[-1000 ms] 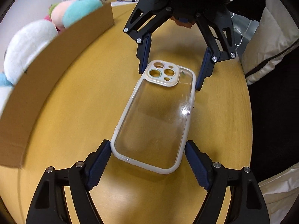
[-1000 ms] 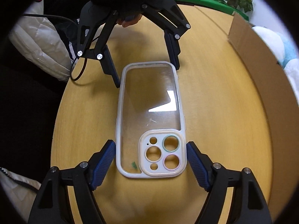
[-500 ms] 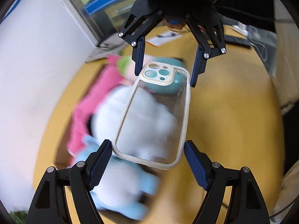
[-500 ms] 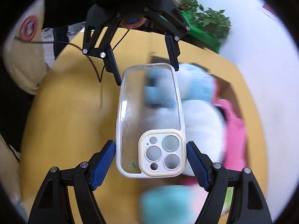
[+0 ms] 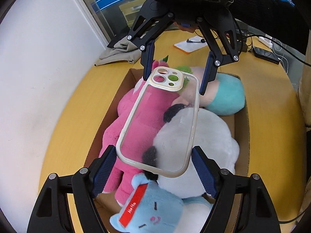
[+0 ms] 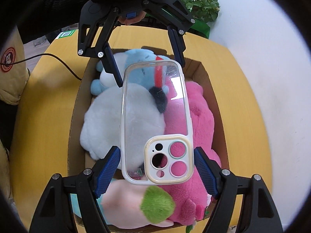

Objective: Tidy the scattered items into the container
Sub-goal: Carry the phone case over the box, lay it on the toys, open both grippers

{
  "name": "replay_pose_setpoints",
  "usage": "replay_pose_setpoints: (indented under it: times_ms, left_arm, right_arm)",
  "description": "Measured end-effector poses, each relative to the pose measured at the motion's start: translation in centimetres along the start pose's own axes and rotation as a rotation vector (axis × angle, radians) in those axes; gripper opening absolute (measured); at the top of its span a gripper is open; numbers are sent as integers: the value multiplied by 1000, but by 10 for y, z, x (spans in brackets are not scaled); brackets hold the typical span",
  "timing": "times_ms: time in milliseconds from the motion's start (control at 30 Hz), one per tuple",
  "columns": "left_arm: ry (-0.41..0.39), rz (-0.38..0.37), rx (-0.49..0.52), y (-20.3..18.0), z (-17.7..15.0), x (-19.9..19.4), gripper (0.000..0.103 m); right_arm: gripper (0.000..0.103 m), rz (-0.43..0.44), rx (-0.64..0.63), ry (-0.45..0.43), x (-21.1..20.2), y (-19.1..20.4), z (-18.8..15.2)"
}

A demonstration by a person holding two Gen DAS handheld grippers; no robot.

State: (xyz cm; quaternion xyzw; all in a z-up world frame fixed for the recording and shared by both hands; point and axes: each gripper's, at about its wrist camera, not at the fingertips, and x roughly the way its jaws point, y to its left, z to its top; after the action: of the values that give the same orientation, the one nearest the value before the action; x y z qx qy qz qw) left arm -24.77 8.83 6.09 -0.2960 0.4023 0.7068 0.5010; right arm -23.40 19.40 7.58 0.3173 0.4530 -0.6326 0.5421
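Phone case is held in the air directly above the open cardboard box, not yet inside it. Left tongs grip its plain end across the width; right tongs grip the end with the camera cut-outs, likewise across the width. Both sets of pads press the case's side rims, so it is carried between the two.

Condition of the item: clear back panel with light smudges and a window glare, cream-white rim, raised camera block with round openings. It appears rigid, flat and undamaged.

Progress, as judged: transport is effectively complete; lowering and release remain. The box already holds a pink plush, a white plush, a light-blue plush with a red band, and a pastel plush in pink and teal with a green tuft. These fill it nearly to the brim, so the case would have to rest on top of them.

Yellow table around the box shows no further loose items for tidying in either view, only cables, a folded cloth and a notepad at its far side.
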Motion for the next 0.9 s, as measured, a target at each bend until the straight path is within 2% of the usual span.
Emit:
replay_pose_setpoints:
  times_ms: [167, 467, 700, 900]
  left_arm:
    - [4, -25, -21, 9, -4, 5, 83]
    - [29, -83, -69, 33, -12, 39, 83]
    - [72, -122, -112, 43, -25, 72, 83]
    - [63, -88, -127, 41, -29, 65, 82]
  right_arm:
    - [77, 16, -9, 19, 14, -8, 6]
    - [77, 63, 14, 26, 31, -44, 5]
    - [77, 100, 56, 62, 74, -48, 6]
    - [78, 85, 79, 87, 89, -45, 6]
